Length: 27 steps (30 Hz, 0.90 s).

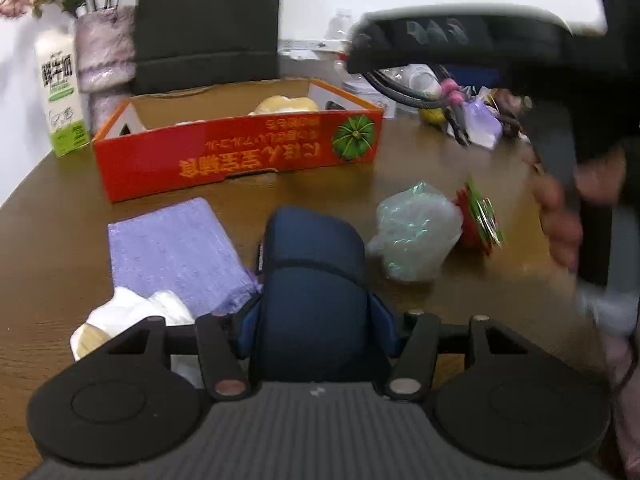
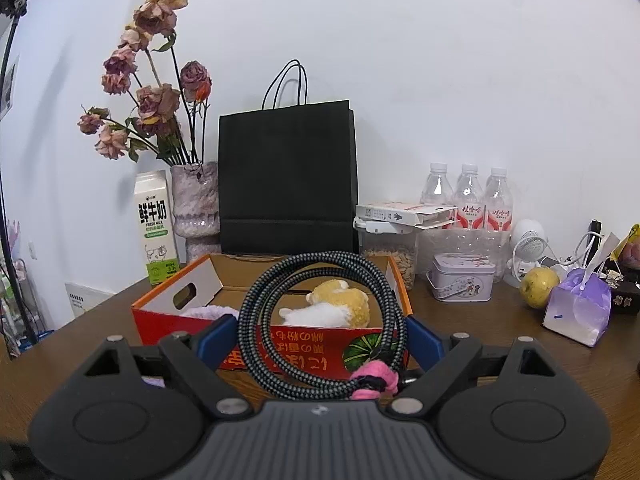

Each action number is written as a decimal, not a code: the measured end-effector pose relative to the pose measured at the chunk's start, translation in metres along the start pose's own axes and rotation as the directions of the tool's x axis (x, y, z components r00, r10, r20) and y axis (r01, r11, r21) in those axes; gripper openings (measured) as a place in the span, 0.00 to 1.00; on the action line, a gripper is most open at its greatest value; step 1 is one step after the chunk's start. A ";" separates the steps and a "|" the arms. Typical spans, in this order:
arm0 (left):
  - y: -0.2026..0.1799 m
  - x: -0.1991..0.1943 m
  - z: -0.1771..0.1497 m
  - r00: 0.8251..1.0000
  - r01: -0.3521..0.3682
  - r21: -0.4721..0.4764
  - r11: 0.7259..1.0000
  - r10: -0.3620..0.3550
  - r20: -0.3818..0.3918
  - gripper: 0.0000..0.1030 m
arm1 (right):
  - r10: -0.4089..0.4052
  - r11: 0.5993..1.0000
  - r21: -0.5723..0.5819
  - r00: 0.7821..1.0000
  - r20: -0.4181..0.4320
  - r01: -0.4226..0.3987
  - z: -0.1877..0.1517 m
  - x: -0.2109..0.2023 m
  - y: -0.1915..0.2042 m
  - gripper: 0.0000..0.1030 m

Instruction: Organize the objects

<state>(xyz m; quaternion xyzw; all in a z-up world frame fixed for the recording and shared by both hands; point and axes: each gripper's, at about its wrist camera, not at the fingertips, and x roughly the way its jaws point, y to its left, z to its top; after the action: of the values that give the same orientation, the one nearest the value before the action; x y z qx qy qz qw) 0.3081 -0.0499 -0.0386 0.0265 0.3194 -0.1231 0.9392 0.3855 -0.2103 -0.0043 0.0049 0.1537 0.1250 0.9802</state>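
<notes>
Patience pays here: our left gripper (image 1: 314,316) pinches the navy pouch (image 1: 314,280) above the table, while the right gripper (image 2: 320,332) clamps the coiled cable (image 2: 320,320). We should carry each well over the orange box (image 1: 240,156) before letting go.

The left gripper (image 1: 314,316) is clamping its jaws around a navy blue pouch (image 1: 314,276) standing on the brown desk (image 1: 52,248). A purple sponge (image 1: 176,252) is lying just left of it, a clear crumpled bag (image 1: 416,232) just right. Beyond, an open orange box (image 1: 236,156) is sitting. At upper right, the blurred right gripper (image 1: 460,44) is carrying a coiled cable (image 1: 400,90).
</notes>
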 end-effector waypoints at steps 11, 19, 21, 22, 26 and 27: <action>-0.034 -0.039 -0.016 0.985 -0.128 0.184 0.975 0.103 0.142 0.84 | 0.020 1.000 0.021 1.000 -0.001 -0.019 0.001 -0.002 -0.006 0.87; -0.018 0.013 0.000 0.990 -0.131 0.101 0.986 0.136 -0.041 0.69 | 0.023 0.999 0.028 1.000 0.009 -0.024 0.003 -0.005 -0.008 0.87; -0.020 0.008 -0.004 0.990 -0.136 0.091 0.986 0.140 -0.034 0.66 | 0.025 0.999 0.031 1.000 0.006 -0.025 0.002 -0.005 -0.009 0.87; -0.023 0.005 -0.007 0.989 -0.139 0.094 0.986 0.142 -0.027 0.65 | 0.026 0.999 0.031 1.000 0.004 -0.026 0.002 -0.004 -0.009 0.87; -0.043 -0.011 -0.023 0.995 -0.098 0.148 0.984 0.096 0.018 0.60 | 0.029 0.999 0.029 1.000 0.000 -0.029 0.001 -0.003 -0.008 0.87; -0.046 -0.016 -0.026 0.997 -0.077 0.160 0.984 0.075 0.024 0.60 | 0.029 0.999 0.027 1.000 0.001 -0.029 0.001 -0.003 -0.007 0.87</action>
<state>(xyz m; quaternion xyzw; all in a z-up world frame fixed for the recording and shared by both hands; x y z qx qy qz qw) 0.2692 -0.0882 -0.0483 0.1131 0.2990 -0.1127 0.9408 0.3846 -0.2183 -0.0023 0.0206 0.1551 0.1370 0.9781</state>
